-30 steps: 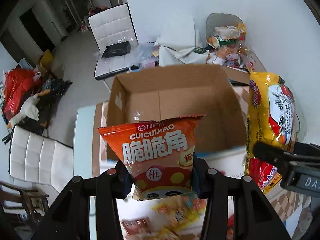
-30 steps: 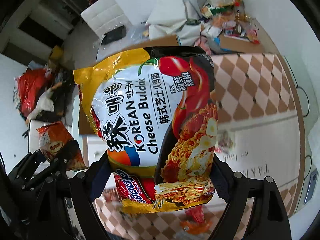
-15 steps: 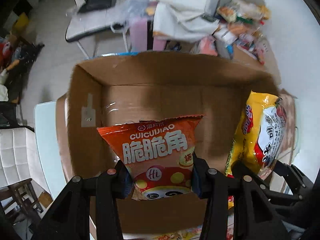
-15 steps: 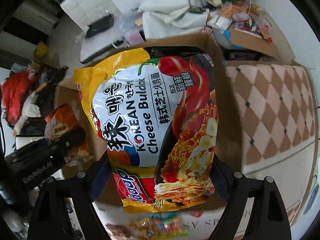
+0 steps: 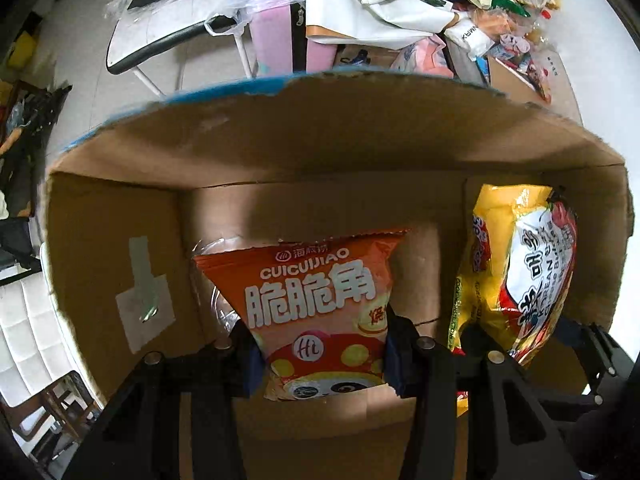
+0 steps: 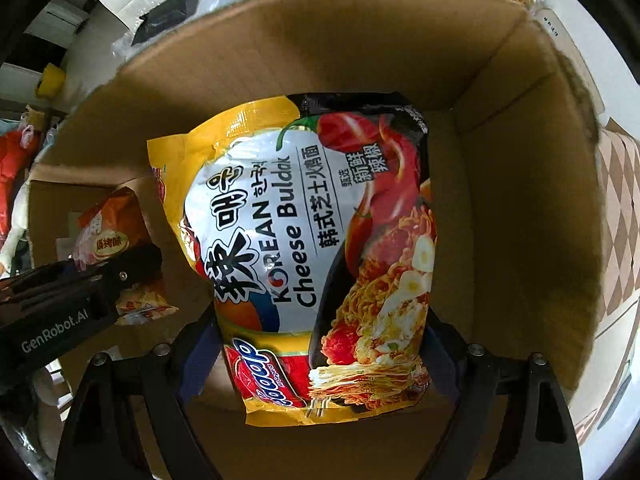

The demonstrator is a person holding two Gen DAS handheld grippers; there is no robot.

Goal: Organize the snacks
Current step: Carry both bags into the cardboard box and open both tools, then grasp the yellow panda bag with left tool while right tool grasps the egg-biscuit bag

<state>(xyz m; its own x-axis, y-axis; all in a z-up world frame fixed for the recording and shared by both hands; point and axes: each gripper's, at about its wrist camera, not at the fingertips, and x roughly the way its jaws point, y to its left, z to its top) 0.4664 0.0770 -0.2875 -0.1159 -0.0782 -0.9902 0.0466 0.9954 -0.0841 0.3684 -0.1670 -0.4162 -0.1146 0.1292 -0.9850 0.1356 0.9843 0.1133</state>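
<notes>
My left gripper (image 5: 320, 354) is shut on an orange snack bag (image 5: 316, 300) printed CUICUIJIAO, holding it by its lower end inside a large open cardboard box (image 5: 328, 148). My right gripper (image 6: 320, 356) is shut on a big yellow Korean Cheese Buldak noodle pack (image 6: 304, 248), also down inside the same box (image 6: 516, 208). In the left wrist view the noodle pack (image 5: 524, 276) hangs to the right of the orange bag. In the right wrist view the orange bag (image 6: 108, 236) and the left gripper sit at the left. The box floor under both bags is bare cardboard.
Beyond the box's far wall are a white chair (image 5: 160, 36), a pink bag (image 5: 276, 36), white cloth (image 5: 376, 4) and a heap of snack packets (image 5: 500, 4). A checkered table surface (image 6: 616, 216) shows to the right of the box.
Both grippers have sunk from above the box rim down into the box, still holding their bags. The box walls now fill both views.
</notes>
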